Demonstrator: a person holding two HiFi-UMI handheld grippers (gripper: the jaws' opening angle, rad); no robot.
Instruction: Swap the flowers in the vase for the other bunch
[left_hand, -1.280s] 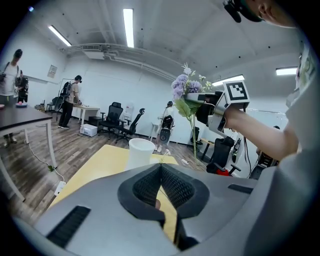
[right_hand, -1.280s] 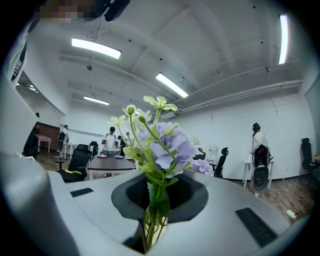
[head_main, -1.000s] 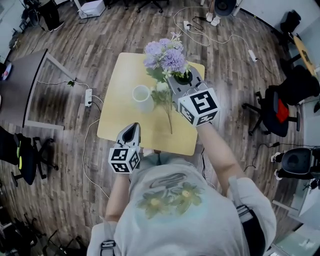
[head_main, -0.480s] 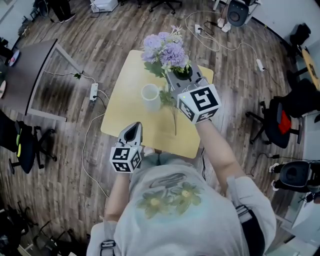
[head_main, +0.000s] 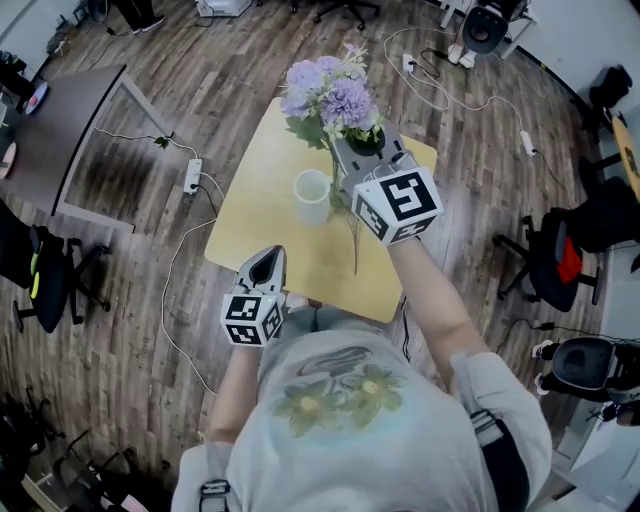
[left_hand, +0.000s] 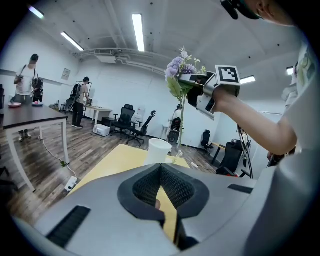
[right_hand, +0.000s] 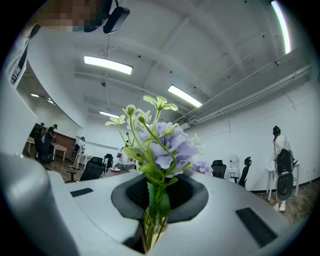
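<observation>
Both grippers show in the head view: the right gripper (head_main: 367, 152) is held out over the pale yellow square wooden table (head_main: 262, 205), clamped on the green stems of a bunch of purple artificial flowers (head_main: 335, 92), whose stems hang below it just beside the white cylindrical vase (head_main: 312, 194). Nearer the person, the left gripper (head_main: 265, 254) hovers at the table's near edge. From the left gripper view, that gripper's jaws are pressed together with nothing between them; beyond them the vase stands upright on the table and the bunch is raised well above its mouth. From the right gripper view, the jaws pinch the stems low down, with the blooms rising upright in front of the camera.
</observation>
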